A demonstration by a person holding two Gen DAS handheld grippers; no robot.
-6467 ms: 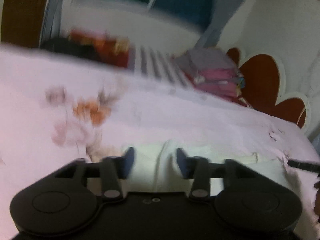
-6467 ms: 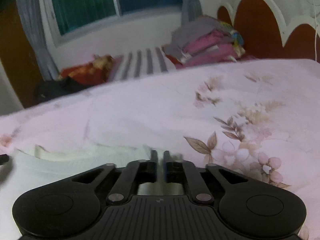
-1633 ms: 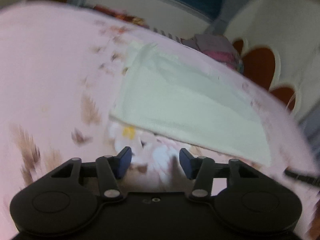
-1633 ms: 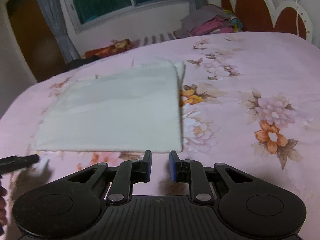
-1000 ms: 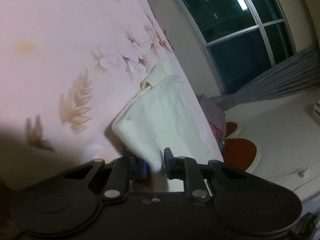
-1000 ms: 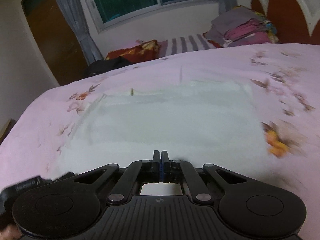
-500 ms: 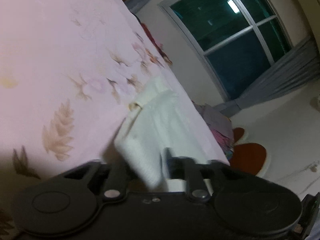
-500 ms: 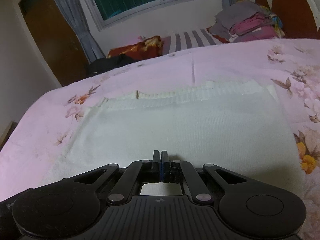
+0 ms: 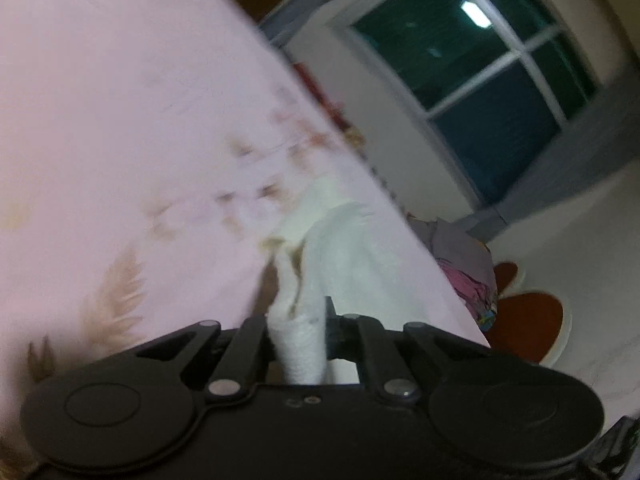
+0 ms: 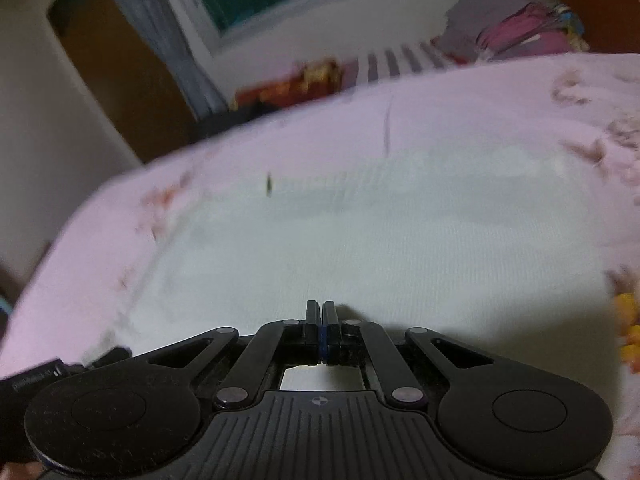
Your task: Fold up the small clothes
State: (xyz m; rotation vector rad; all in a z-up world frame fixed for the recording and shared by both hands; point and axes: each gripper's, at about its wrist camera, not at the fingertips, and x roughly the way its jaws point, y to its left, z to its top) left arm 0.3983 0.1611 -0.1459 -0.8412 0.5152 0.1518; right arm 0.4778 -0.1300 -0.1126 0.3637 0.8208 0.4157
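Observation:
A white knitted garment (image 10: 380, 248) lies spread on the pink flowered bedsheet (image 10: 460, 120). In the left wrist view my left gripper (image 9: 298, 320) is shut on a bunched corner of the white garment (image 9: 340, 248), lifted off the sheet. In the right wrist view my right gripper (image 10: 321, 312) has its fingers pressed together at the garment's near edge; whether cloth is between them is hidden. The view is motion-blurred.
A stack of folded clothes (image 10: 516, 28) sits at the far right by the red headboard (image 9: 528, 332). Striped and red bedding (image 10: 348, 72) lies beyond the bed's far edge. A window (image 9: 480, 92) and a brown door (image 10: 120, 68) are behind.
My left gripper has kept hold of the garment corner and lifted it higher, tilting further. My right gripper stays shut at the near edge and has shifted, blurring the view.

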